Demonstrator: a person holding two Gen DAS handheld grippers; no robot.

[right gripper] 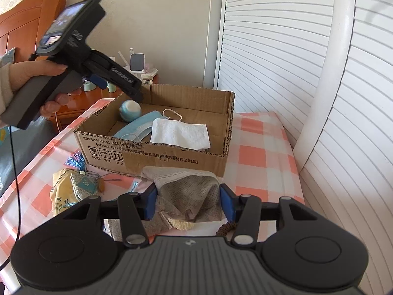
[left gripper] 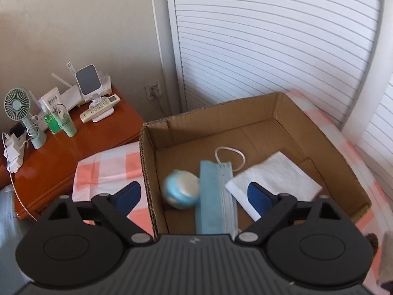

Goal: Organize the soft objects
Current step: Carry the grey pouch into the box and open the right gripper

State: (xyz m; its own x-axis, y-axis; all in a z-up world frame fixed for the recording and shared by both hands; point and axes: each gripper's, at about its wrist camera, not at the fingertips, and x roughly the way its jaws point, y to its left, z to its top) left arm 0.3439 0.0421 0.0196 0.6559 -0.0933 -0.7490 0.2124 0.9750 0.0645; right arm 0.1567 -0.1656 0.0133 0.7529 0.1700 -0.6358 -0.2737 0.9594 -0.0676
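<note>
Blue-and-white soft ball [left gripper: 181, 191], blurred, sits inside the cardboard box [left gripper: 307, 123], touching a blue face mask [left gripper: 216, 196]; white folded towel [left gripper: 275, 174] beside the mask. Left tongs [left gripper: 194, 196] above the box, jaws wide apart, gripping nothing. Right tongs [right gripper: 188, 205] clamp a grey mesh cloth [right gripper: 189, 194] over the checked bench [right gripper: 258, 152].
</note>
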